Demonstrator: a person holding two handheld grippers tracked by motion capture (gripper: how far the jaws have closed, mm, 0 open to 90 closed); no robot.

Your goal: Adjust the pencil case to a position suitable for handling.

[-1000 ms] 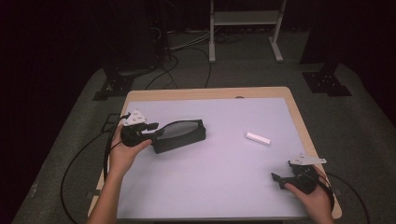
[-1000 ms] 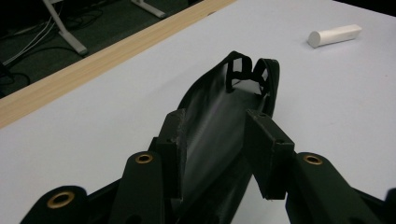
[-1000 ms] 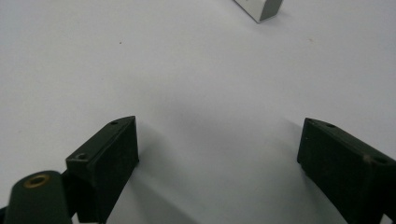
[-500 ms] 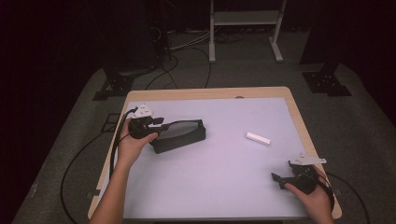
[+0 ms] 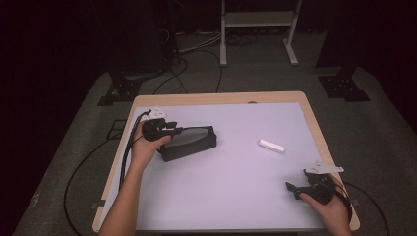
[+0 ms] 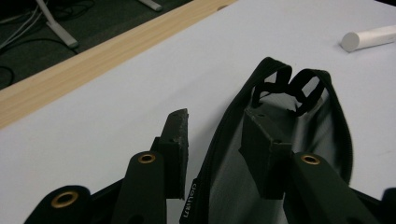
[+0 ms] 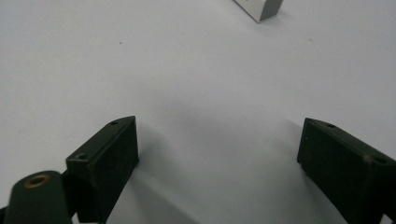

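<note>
We see the left gripper (image 5: 169, 131) at the near-left end of the black pouch (image 5: 189, 142), which lies on the left half of the desk (image 5: 236, 172); its jaws stand apart astride the pouch's zipped edge, one inside the opening. The right gripper (image 5: 295, 188) rests at the desk's right front with jaws wide apart, near a white stick (image 5: 272, 145)

The high view looks forward and down from above the near edge of the table (image 5: 236, 201), taking in all four edges. The left gripper view rides low near the left edge, close over a black pouch (image 6: 280, 154), facing the white stick (image 6: 371, 37) that the high view shares. The right gripper view skims the surface by the near right corner.
</note>
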